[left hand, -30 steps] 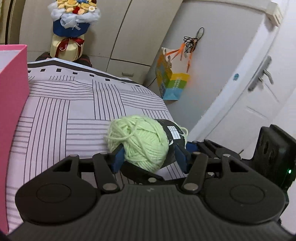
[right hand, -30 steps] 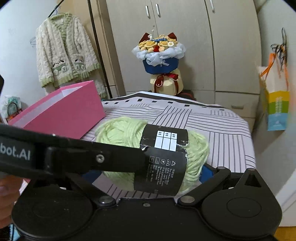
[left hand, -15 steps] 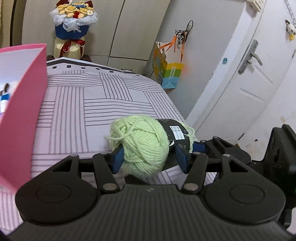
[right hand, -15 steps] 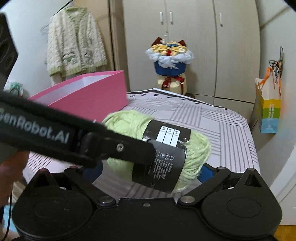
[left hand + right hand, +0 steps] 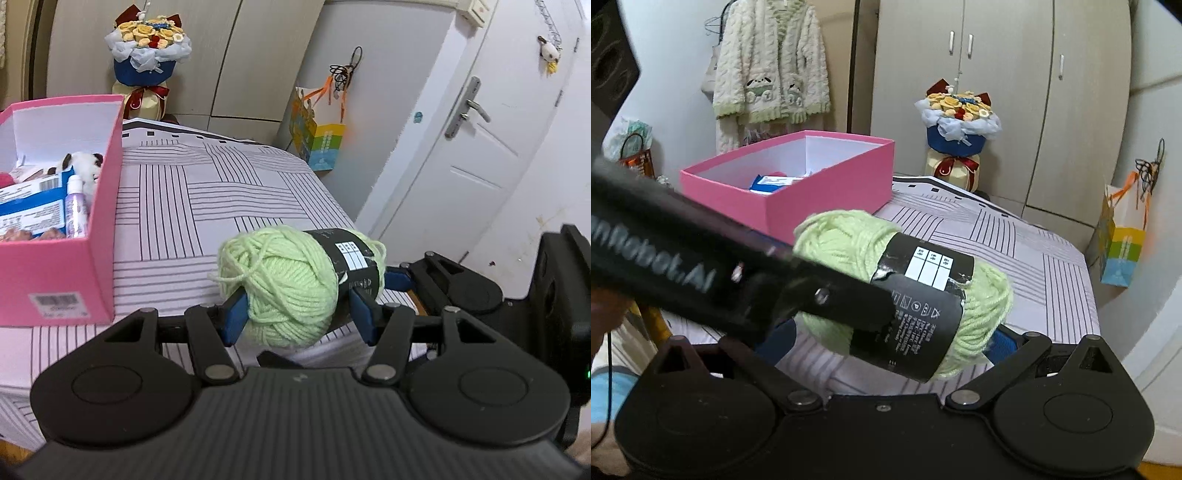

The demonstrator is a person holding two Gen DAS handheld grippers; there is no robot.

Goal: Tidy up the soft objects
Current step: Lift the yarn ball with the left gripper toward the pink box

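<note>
Soft goods are what this tidy-up is about, and the big receiver for them is the open pink cardboard box point(image 5: 827, 184), which sits on the striped grey-and-white bed cover point(image 5: 207, 206) toward the left and far side. It already holds a small brown-and-white plush toy point(image 5: 83, 164), a blue-and-white packet point(image 5: 31, 206) and a little purple bottle point(image 5: 75, 210), so I judge it to be the collecting place.

Next in size is the pale green ball of yarn with a black paper label point(image 5: 291, 288). It hangs clear above the near right part of the bed, to the right of the box and not yet over its rim.

Both tools carry it together. The left tongs point(image 5: 301, 314) are closed at a middling width on the woolly end, blue pads pressed into the strands. The right tongs point(image 5: 892, 338) grip the labelled end, one blue pad visible against the yarn on the right, the other half hidden behind the left tool's black arm (which crosses the right view). Holding each end probably keeps a squashy skein from sagging or unravelling.

A loose strand point(image 5: 225, 278) trails at the left; it could snag on the box wall.
</note>
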